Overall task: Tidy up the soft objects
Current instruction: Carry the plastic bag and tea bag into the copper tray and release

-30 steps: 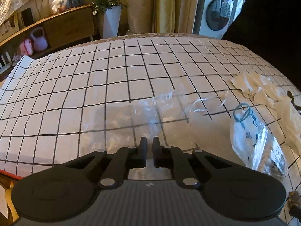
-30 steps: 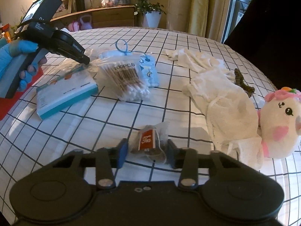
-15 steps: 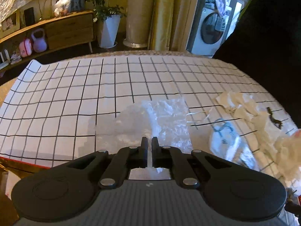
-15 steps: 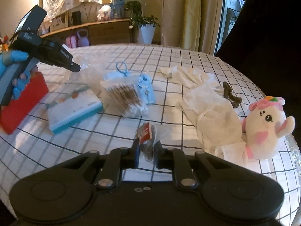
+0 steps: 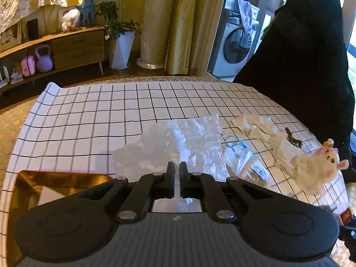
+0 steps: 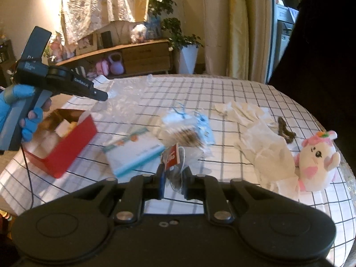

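Observation:
My left gripper (image 5: 175, 166) is shut on the edge of a clear plastic bag (image 5: 191, 142), which hangs crumpled above the checked tablecloth (image 5: 89, 115). From the right wrist view the same left gripper (image 6: 104, 95) shows in a blue-gloved hand (image 6: 13, 102), the clear plastic bag (image 6: 124, 98) trailing from its tip. My right gripper (image 6: 173, 169) is shut on a small tea bag packet (image 6: 175, 160) with a red tag, lifted off the table. A white and pink plush bunny (image 6: 316, 162) lies at the right edge beside a white cloth (image 6: 262, 133).
A red box (image 6: 60, 144) with items inside stands at the left. A white and teal pack (image 6: 133, 153) and a bag of cotton swabs (image 6: 187, 129) lie mid-table. A brown hair tie (image 6: 286, 131) rests on the cloth. A dark-clad person (image 5: 300, 55) is at the far right.
Both grippers rose from the table. The left lifted the clear bag up and back toward the red box. The right closed on the tea bag packet and raised it.

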Tool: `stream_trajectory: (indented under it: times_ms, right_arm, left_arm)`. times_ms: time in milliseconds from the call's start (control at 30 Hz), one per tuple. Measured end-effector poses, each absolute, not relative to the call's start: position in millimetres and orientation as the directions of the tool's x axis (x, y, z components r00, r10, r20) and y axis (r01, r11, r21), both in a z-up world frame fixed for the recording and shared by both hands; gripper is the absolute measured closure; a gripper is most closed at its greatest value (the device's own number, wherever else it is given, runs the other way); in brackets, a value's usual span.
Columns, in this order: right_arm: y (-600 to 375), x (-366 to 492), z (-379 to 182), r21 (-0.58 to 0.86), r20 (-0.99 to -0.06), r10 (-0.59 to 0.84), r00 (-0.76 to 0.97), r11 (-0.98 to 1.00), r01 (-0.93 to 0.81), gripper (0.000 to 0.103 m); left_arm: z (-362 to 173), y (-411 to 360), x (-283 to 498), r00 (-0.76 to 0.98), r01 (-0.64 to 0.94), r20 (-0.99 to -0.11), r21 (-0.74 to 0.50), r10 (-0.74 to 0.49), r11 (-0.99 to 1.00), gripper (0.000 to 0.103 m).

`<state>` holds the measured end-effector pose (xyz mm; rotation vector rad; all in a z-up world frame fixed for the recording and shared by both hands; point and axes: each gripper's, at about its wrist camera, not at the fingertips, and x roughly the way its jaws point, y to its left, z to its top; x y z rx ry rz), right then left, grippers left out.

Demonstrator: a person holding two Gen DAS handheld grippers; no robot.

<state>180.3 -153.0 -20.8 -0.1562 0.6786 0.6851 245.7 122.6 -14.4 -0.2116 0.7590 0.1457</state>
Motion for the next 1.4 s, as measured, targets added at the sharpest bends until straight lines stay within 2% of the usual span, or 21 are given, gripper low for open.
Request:
stream_trajectory:
  times_ms: [367, 700, 1033, 1400]
  right_arm:
    - [-114, 144, 11, 0.097, -0.593, 0.605, 0.531, 0.709, -0.699, 0.089]
    - [-65, 121, 26, 0.077, -0.578, 0.648, 0.495, 0.647, -0.758, 0.09]
    - [-7, 119, 26, 0.081, -0.608, 0.664, 0.434, 0.596, -0.799, 0.089]
    - [68, 137, -1, 0.064, -0.679, 0.632, 0.373, 0.558, -0.828, 0.089]
  left_arm:
    - [8, 144, 175, 0.73, -0.191, -0.682, -0.147, 0.041, 0.971, 0.099]
    - [13, 182, 125, 0.728, -0.238, -0.679, -0.126, 0.092, 0.963, 0.099]
    - [-8, 229, 98, 0.685, -0.288, -0.716, -0.099, 0.133, 0.953, 0.099]
    - [-44, 247, 107, 0.644, -0.286, -0.755, -0.092, 0.12, 0.954, 0.099]
